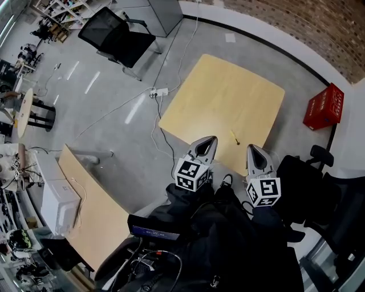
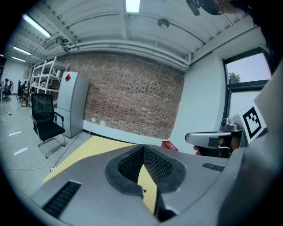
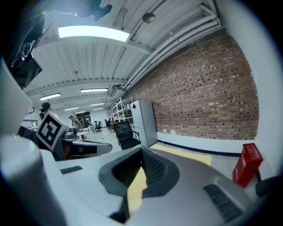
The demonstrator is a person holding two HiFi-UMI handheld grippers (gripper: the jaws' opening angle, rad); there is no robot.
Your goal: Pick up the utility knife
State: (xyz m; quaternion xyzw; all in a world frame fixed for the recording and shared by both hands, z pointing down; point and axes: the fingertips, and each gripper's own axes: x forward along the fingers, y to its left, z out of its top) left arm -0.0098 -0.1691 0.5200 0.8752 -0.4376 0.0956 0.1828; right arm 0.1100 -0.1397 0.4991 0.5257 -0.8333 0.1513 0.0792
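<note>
Utility knife (image 1: 234,137) lies on tabletop (image 1: 222,94), near its front edge, untouched. Left claw (image 1: 207,140) and right claw (image 1: 253,150) flank it, both clenched and empty, apart from the knife.

A strip light (image 2: 132,5) is glowing overhead and daylight is coming through the window (image 2: 247,73). A brick wall (image 2: 132,101) is running behind a grey cabinet (image 2: 70,103) and shelves (image 2: 42,79). On the grey floor (image 1: 114,85) a yellow table (image 1: 222,102) is standing, with a black chair (image 1: 117,37) beyond it and a red crate (image 1: 324,106) beside it, and cables (image 1: 154,122) are trailing across.
</note>
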